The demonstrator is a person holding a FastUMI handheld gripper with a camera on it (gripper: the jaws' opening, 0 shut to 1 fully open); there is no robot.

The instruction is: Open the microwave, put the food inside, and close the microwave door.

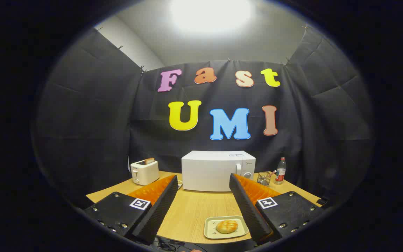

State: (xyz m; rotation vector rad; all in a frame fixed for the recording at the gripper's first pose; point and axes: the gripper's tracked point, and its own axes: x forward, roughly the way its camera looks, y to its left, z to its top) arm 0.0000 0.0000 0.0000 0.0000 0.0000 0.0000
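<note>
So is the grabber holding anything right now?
No, nothing is held. The gripper is open, fingers wide apart, with the bread roll on its plate between them and the closed microwave beyond.

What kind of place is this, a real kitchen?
Likely a staged booth, not a real kitchen: a microwave, toaster and plate stand on one table against black cloth. The gripper is open.

Big ceiling light [210,14] blown out to pure white up top, booth below pretty dim, focus decent, fisheye bending everything toward the rim.
</note>
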